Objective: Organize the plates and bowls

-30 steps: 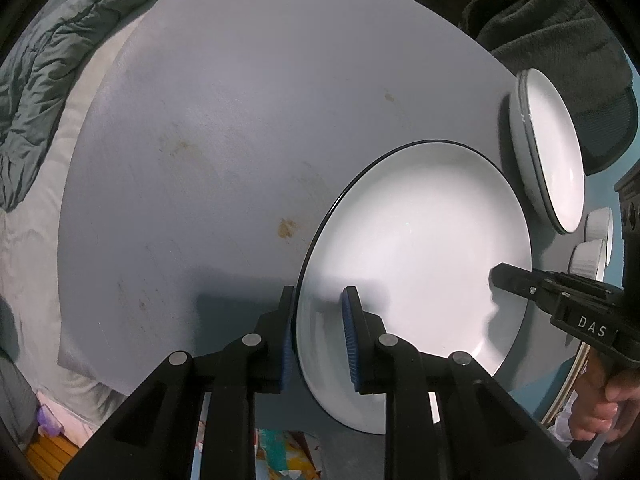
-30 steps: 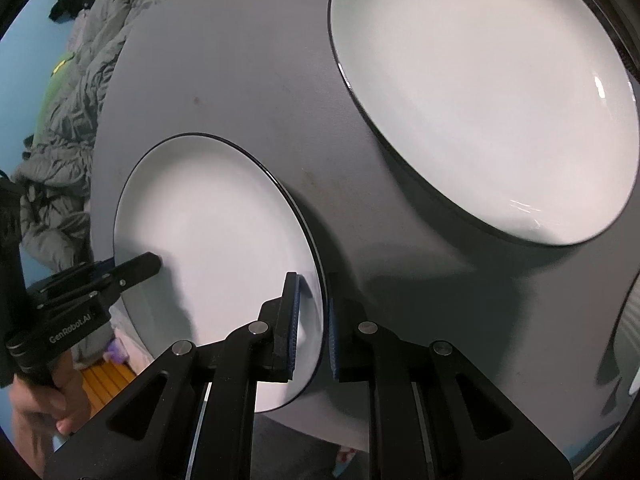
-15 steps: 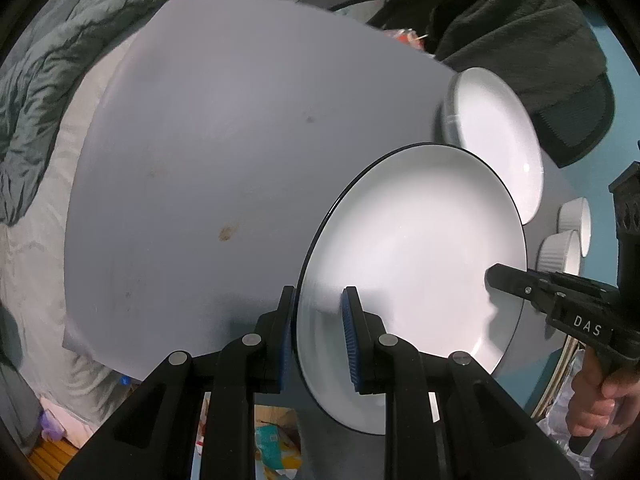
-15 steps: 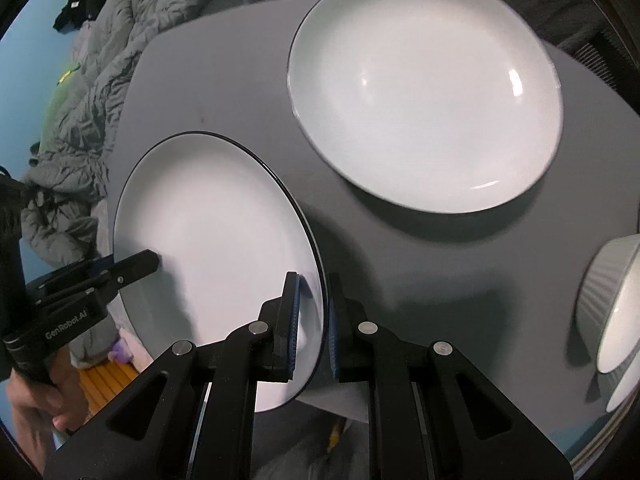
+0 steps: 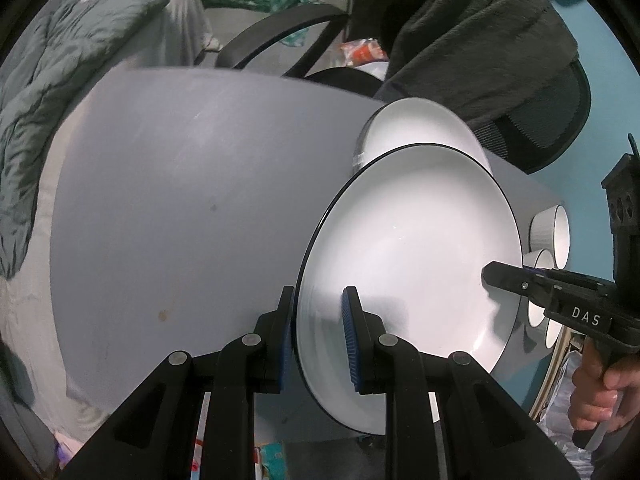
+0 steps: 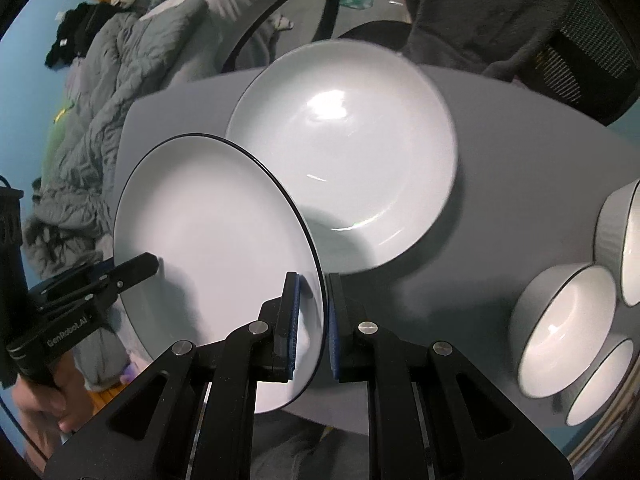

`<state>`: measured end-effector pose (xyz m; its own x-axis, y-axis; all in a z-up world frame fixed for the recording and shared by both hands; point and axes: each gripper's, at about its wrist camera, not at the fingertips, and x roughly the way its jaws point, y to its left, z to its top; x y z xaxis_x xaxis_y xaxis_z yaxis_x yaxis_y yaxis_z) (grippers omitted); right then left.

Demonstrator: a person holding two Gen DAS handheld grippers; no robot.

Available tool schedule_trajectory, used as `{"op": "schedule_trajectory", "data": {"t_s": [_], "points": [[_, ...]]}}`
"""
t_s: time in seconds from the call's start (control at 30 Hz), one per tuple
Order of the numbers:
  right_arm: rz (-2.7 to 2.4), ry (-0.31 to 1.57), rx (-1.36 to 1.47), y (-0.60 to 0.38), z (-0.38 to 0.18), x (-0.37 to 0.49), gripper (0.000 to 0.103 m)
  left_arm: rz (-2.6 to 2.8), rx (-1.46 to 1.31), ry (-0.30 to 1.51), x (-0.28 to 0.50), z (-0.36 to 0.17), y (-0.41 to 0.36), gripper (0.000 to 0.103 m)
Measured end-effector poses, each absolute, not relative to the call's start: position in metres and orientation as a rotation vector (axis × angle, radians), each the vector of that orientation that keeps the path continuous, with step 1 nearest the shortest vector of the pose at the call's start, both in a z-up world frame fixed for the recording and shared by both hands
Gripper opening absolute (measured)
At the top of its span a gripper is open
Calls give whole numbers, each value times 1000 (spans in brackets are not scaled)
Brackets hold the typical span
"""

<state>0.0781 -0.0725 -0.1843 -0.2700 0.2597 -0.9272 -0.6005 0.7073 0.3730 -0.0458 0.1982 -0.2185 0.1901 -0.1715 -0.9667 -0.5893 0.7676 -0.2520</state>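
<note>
Raised off the grey surface (image 5: 180,200) since earlier: a glossy round white plate (image 5: 408,264).
Left hand-held gripper (image 5: 318,336) and right hand-held gripper (image 6: 314,320) each clamp its dark rim.

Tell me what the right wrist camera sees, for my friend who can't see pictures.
The right gripper pinches the rim of a white plate, held above a grey table, with the left gripper gripping its far side. Another plate and three white bowls sit on the table.
</note>
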Motion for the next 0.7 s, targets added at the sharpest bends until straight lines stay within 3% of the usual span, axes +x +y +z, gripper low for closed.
{"op": "schedule_trajectory", "data": {"t_s": [0.7], "points": [[807,1683,-272,-84,-213,172,13,351,-664,1444,54,-260,200,22]]}}
